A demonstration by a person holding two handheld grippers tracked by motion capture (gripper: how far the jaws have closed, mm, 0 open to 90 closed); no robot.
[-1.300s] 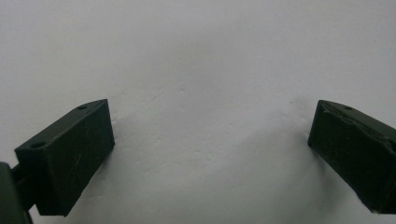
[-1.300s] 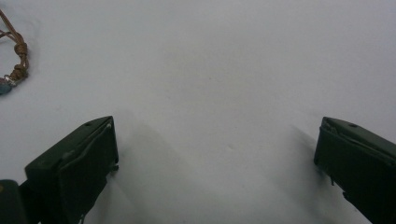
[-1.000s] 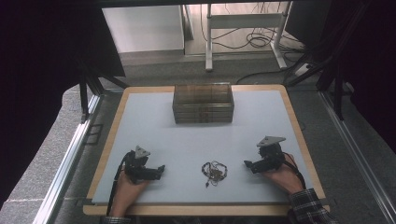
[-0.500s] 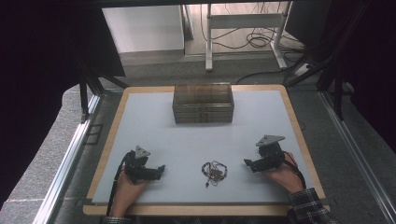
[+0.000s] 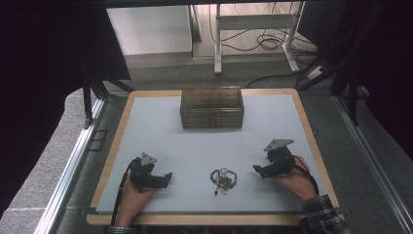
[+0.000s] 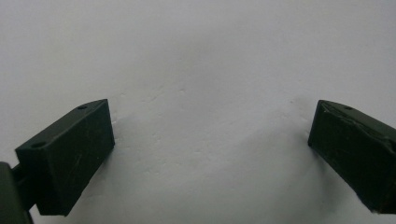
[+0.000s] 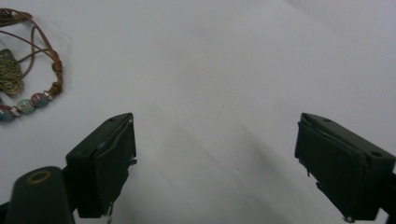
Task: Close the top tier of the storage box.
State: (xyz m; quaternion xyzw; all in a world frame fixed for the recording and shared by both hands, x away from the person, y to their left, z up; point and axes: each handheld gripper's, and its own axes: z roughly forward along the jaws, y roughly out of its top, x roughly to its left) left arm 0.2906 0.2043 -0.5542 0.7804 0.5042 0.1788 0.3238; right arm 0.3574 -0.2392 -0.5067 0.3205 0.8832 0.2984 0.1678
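The right gripper [image 5: 257,169] rests low over the table [image 5: 160,126] with its jaws wide apart and nothing but bare white surface between them; they have just been closing a little. The left gripper [image 5: 168,176] likewise stands open and empty. Against the earlier frames, both hands sit where they were and the necklace [image 5: 223,178] has not shifted. It lies between the two grippers, near the right one. Farther back stands the clear drawer box [image 5: 212,108].

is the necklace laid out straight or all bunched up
Bunched up. The necklace lies as a tangled heap of cord and beads on the table, between the two grippers and touching neither.
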